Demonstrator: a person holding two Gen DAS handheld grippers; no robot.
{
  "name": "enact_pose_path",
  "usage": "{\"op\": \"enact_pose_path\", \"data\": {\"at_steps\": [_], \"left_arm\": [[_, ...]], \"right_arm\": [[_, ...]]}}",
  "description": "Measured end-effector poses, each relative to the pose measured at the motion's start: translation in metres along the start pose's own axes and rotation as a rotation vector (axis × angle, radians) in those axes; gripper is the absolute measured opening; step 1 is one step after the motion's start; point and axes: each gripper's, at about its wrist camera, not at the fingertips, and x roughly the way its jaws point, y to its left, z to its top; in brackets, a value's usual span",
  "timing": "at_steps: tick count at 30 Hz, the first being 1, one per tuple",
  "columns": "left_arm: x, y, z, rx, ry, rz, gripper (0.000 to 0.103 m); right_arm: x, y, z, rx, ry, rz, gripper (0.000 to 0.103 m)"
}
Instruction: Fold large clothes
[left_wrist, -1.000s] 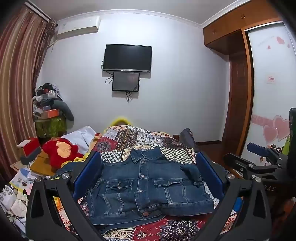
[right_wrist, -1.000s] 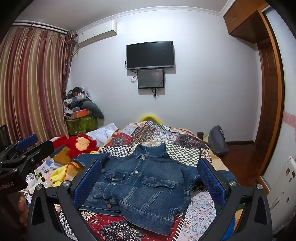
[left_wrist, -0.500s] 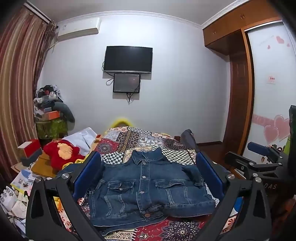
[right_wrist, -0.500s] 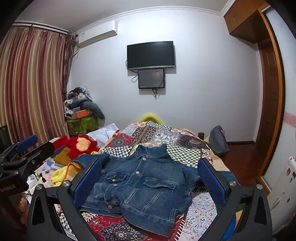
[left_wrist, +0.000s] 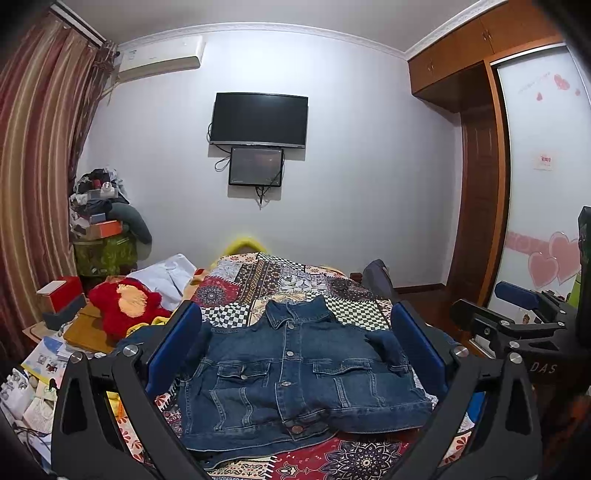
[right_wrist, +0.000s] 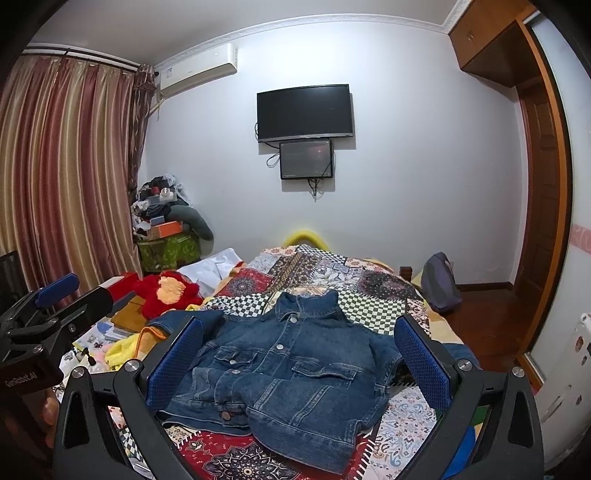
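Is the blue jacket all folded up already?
No, the denim jacket lies spread open, front up, on the patterned bedspread, with neither gripper touching it.

We see only part of the dark blue denim jacket (left_wrist: 295, 376): its left sleeve lies behind the left gripper's blue-padded finger (left_wrist: 173, 349), and the lower hem is cut by the black gripper frame. The patterned patchwork bedspread (right_wrist: 321, 269) runs under the jacket. Print on the white wardrobe-door sticker (left_wrist: 545, 160) is too small to read.
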Motion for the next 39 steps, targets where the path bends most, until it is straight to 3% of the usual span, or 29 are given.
{"op": "enact_pose_path", "data": {"at_steps": [39], "left_arm": [[-0.0003, 0.0019, 0.0002, -0.013, 0.006, 0.003, 0.103]], "right_arm": [[0.0048, 0.0062, -0.0027, -0.008, 0.007, 0.009, 0.103]]}}
